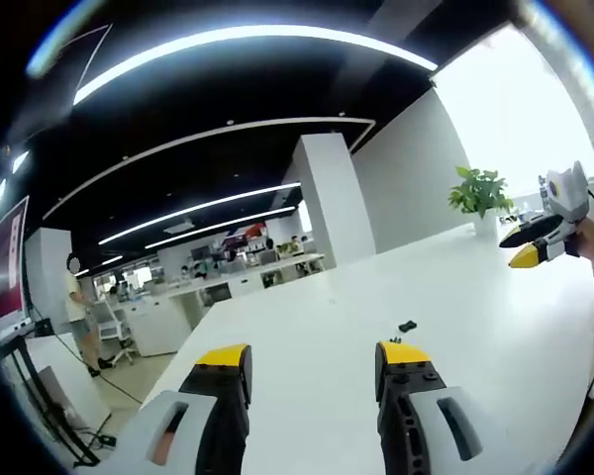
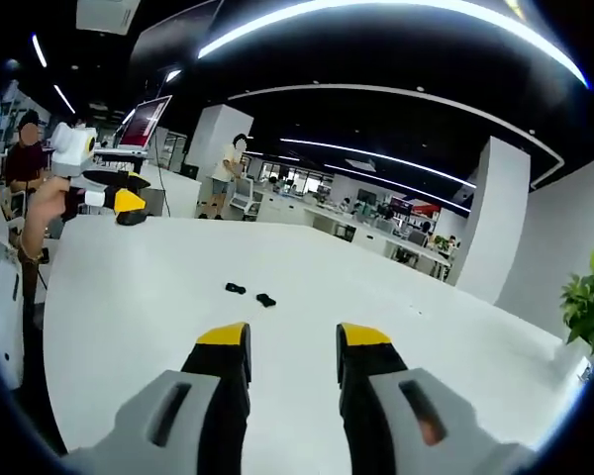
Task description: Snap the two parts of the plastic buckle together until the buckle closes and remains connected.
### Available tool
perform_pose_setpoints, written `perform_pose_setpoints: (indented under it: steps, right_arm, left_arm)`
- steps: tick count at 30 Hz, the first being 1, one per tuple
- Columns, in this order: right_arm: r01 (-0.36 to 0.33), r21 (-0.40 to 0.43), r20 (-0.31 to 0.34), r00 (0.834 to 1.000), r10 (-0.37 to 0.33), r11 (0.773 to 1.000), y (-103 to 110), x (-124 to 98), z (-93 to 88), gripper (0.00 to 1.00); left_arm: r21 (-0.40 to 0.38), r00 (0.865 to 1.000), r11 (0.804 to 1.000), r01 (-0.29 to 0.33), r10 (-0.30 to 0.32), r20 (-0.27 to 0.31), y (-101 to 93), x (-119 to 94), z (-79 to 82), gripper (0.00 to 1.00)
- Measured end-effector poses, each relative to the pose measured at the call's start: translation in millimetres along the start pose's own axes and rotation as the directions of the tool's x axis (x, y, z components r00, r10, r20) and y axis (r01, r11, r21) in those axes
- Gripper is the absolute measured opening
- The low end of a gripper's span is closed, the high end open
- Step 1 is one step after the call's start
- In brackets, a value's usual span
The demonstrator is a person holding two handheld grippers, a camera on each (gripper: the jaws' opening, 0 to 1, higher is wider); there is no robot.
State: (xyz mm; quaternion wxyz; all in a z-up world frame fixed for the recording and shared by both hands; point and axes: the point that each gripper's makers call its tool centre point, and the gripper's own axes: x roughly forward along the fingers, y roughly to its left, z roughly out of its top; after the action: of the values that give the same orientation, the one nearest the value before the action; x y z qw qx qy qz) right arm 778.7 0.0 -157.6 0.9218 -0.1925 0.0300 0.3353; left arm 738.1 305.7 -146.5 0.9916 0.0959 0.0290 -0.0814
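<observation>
Buckle parts [image 2: 249, 294] perhaps too small

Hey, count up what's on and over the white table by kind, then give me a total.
Black buckle parts: 2, and, lying apart
Yellow-tipped grippers: 2, left gripper and right gripper, both open and empty
Potted plant: 1
Total: 5
</observation>
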Motion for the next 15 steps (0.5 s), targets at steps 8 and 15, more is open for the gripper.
perform_pose_setpoints:
  steps: [8,15]
  right_arm:
    - [-0.023,0.01,0.013,1.0,0.022,1.0,-1.6,3.3,4.0,0.33]
    - [-0.041,-0.007,0.003,0.999,0.041,0.999,-0.6,6.4,5.0,0.33]
  left_arm:
    - [0.028,1.0,1.0,0.009,-0.009,0.018,1.9,4.5,13.3,0.49]
    - [0.029,0.999,0.999,0.043,-0.044,0.023,-3.7,9.6,16.1,0.48]
